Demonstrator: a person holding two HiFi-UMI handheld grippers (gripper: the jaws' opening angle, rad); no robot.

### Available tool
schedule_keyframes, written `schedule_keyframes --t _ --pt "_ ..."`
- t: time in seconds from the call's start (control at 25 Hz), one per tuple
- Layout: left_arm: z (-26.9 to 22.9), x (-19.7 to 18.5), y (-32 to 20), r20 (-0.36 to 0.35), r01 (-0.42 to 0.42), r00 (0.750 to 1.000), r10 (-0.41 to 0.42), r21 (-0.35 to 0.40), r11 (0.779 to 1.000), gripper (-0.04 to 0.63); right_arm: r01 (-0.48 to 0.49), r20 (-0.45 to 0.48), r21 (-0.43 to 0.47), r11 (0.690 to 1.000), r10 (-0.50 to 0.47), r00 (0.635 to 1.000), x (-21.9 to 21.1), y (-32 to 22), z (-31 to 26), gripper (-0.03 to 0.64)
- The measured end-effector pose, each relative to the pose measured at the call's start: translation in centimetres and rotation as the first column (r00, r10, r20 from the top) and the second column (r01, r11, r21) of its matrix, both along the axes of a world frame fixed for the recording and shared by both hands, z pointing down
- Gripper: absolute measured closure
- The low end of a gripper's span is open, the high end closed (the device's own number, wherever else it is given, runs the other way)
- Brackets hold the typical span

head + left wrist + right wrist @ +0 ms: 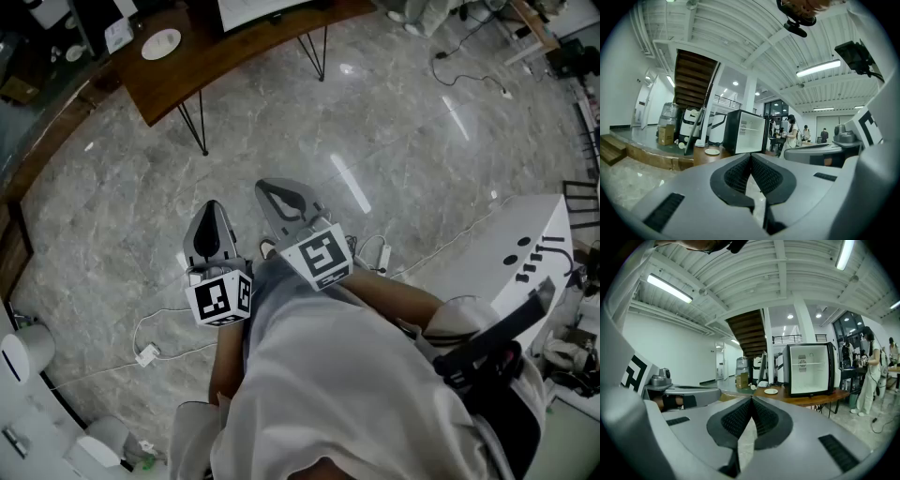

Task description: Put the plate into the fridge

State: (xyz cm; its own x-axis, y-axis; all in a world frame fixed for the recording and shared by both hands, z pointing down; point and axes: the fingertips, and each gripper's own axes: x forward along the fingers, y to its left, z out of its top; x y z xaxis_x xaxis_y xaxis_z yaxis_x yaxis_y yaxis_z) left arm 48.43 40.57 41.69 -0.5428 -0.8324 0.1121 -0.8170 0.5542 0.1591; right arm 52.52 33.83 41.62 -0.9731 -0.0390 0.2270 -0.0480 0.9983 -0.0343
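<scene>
Left hand-held gripper [212,206] and right hand-held gripper [270,187], both closed on nothing, well apart from the desk [216,58].
White plate [771,391] lies on the desk, just beside the open mini fridge [809,370].

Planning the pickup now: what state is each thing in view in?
Small black fridge with white interior: door open, nothing seen inside.
Round white plate: flat on the brown wooden table, beside the fridge, untouched.
Left hand-held gripper: shut, empty.
Right hand-held gripper: shut, empty.
</scene>
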Motion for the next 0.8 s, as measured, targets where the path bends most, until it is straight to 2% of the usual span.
schedule_keyframes --t 0.52,0.8 --pt "0.7 -1.2 2.5 0.007 -0.017 1.000 0.017 0.004 1.000 0.577 -0.004 0.022 -0.017 1.000 0.004 1.000 -1.4 2.4 1.1 0.600" --pt "-0.5 -1.6 2.5 -0.013 -0.005 1.000 0.006 0.064 0.998 0.577 0.026 0.004 0.020 0.999 -0.026 1.000 -0.9 3.4 0.4 0.598"
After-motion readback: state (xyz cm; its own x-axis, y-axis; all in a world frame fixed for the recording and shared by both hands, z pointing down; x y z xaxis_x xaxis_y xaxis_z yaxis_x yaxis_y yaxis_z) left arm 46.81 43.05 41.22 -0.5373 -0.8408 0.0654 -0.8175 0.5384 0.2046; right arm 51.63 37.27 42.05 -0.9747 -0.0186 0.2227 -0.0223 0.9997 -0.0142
